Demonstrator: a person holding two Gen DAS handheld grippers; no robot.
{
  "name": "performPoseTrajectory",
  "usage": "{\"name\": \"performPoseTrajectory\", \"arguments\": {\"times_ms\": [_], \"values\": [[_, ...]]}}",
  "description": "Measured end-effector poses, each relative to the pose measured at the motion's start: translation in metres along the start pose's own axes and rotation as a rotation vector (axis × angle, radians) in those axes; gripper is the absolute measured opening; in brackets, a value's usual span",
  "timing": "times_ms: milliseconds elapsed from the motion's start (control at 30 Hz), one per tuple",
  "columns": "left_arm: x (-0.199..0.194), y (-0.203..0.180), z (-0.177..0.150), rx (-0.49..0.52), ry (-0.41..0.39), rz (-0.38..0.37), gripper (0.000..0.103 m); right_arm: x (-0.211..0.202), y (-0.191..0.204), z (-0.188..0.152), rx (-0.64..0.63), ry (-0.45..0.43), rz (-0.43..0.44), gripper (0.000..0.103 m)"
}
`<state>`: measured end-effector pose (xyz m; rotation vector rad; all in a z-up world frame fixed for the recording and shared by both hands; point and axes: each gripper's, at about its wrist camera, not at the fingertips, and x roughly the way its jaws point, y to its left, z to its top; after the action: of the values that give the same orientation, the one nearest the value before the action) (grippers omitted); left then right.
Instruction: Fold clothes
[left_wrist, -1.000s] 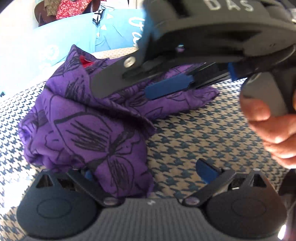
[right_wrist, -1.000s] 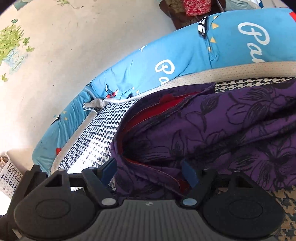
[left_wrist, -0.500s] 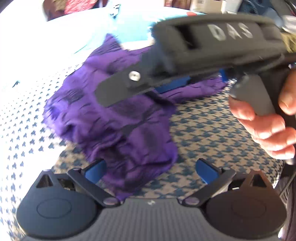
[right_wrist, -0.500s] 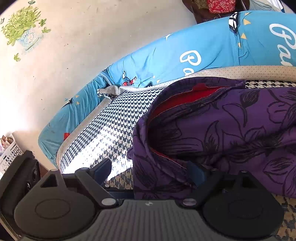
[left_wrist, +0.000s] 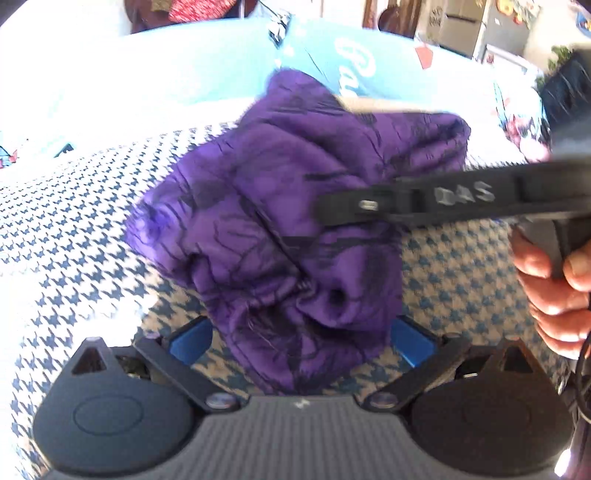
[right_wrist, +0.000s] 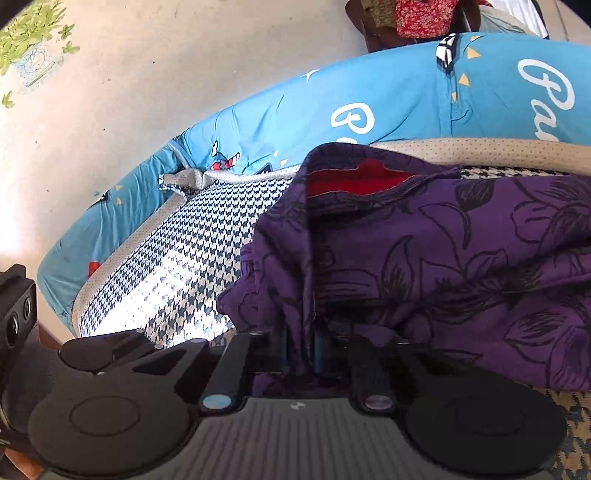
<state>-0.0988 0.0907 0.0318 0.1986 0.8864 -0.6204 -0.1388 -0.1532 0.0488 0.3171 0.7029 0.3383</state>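
A crumpled purple garment (left_wrist: 288, 206) with black flower outlines lies on the houndstooth cover. Its red lining (right_wrist: 354, 182) shows at the neck opening. In its own view, my right gripper (right_wrist: 299, 350) has its jaws closing, the pads pinching a vertical fold of the purple garment (right_wrist: 443, 258) between them. In the left wrist view the right gripper (left_wrist: 332, 212) reaches in from the right over the cloth, held by a person's hand (left_wrist: 554, 288). My left gripper (left_wrist: 301, 341) stands open, its blue pads (left_wrist: 192, 339) wide apart, with a lobe of the garment lying loose between them.
The houndstooth cover (left_wrist: 74, 240) spreads under everything. Blue printed bedding (right_wrist: 295, 110) runs along its far edge against a pale wall. A heap of red and brown clothes (right_wrist: 417, 14) sits beyond. Furniture and boxes (left_wrist: 461, 26) stand at the far right.
The right gripper's jaws have gone from wide apart to pinched on a fold of the garment. In the left wrist view the right gripper sits lower and farther right, and the cloth looks more bunched.
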Motion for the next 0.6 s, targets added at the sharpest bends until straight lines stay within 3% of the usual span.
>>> {"name": "performPoseTrajectory", "arguments": {"times_ms": [200,367,600], "values": [[-0.003,0.011,0.016,-0.114,-0.068,0.015,0.103,-0.048,-0.022,0.007,0.075,-0.124,-0.077,0.011],[0.001,0.023,0.021,-0.209,-0.065,0.073,0.103,-0.094,-0.045,0.005,0.136,-0.207,-0.141,0.010],[0.014,0.030,0.031,-0.300,-0.085,0.151,0.103,-0.131,-0.063,-0.015,0.138,-0.201,-0.251,0.010]]}}
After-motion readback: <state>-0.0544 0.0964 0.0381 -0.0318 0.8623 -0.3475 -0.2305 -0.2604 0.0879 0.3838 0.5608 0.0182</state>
